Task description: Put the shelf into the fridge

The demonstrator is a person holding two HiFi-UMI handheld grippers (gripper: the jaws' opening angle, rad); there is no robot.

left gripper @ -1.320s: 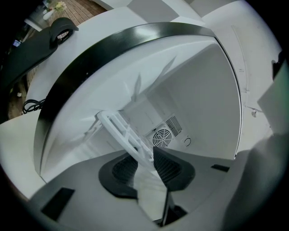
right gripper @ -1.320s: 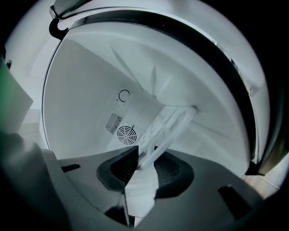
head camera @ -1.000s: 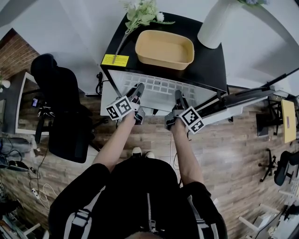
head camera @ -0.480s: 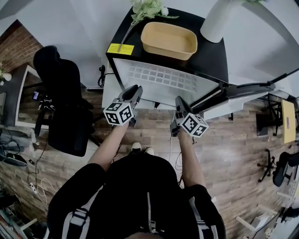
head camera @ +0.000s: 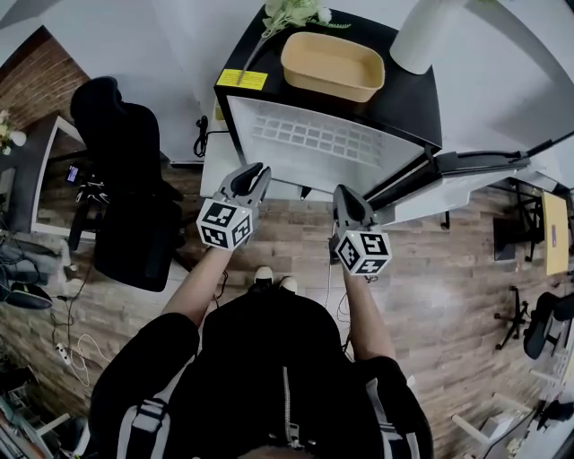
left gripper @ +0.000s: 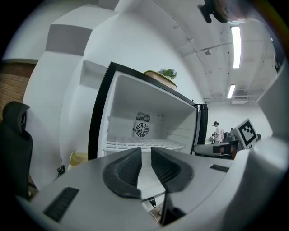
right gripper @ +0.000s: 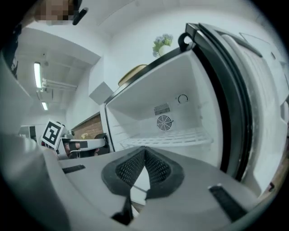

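Note:
The white wire shelf [head camera: 318, 143] lies level inside the small black fridge [head camera: 421, 108], whose door [head camera: 466, 166] stands open to the right. The shelf also shows below the fan in the left gripper view [left gripper: 144, 144] and the right gripper view [right gripper: 167, 137]. Both grippers hang in front of the fridge, clear of the shelf. My left gripper [head camera: 258, 170] [left gripper: 146, 151] has a narrow gap between its pads and holds nothing. My right gripper [head camera: 343, 193] [right gripper: 144, 150] has just been closing; its tips now meet with nothing between them.
A tan tub [head camera: 332, 64] and a bunch of flowers [head camera: 296, 13] sit on top of the fridge, next to a white cylinder [head camera: 421, 31]. A black office chair [head camera: 126, 179] stands to the left. Wooden floor lies between me and the fridge.
Both grippers have drawn back from the shelf toward me and rolled. The right jaws went from wide open to closed. The shelf stays in the fridge.

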